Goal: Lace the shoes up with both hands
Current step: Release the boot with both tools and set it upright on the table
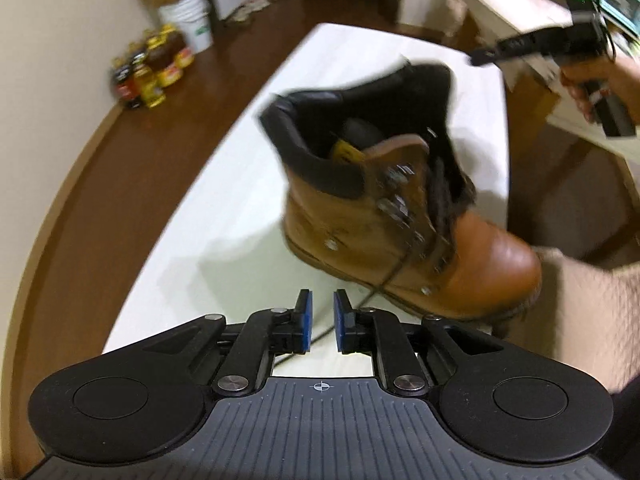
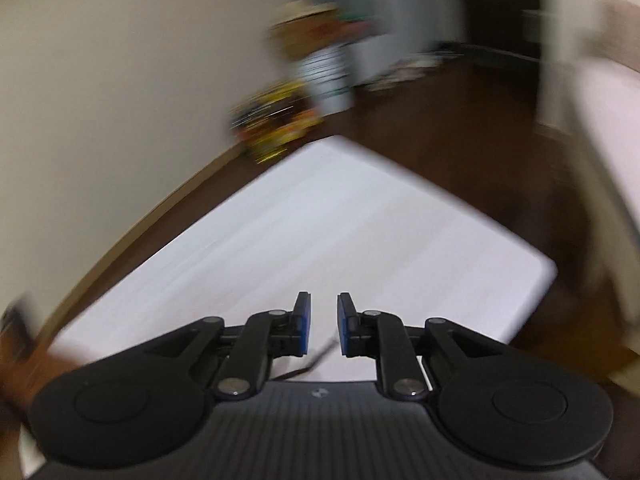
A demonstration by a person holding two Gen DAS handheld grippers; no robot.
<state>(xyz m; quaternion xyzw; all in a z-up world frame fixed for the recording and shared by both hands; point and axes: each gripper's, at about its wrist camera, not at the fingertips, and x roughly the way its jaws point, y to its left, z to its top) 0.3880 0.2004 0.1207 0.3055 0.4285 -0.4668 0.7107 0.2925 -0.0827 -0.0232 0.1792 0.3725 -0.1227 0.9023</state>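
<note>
Right gripper (image 2: pixel 322 322) view blurred, boot (image 1: pixel 400 208) unseen.

A tan-brown leather ankle boot (image 1: pixel 400 216) with black padded collar stands upright in the centre right of the left wrist view, on the white tabletop (image 1: pixel 224 216). Its dark brown lace (image 1: pixel 394 268) hangs loose from the metal eyelets down toward the lower centre.

Your room is evenly and softly lit, the boot (image 1: pixel 400 200) drops a faint shadow leftward on the white table (image 1: pixel 224 208), its toe glints, motion blur smears nearly all the right wrist view, and fisheye bends both pictures' edges.
</note>
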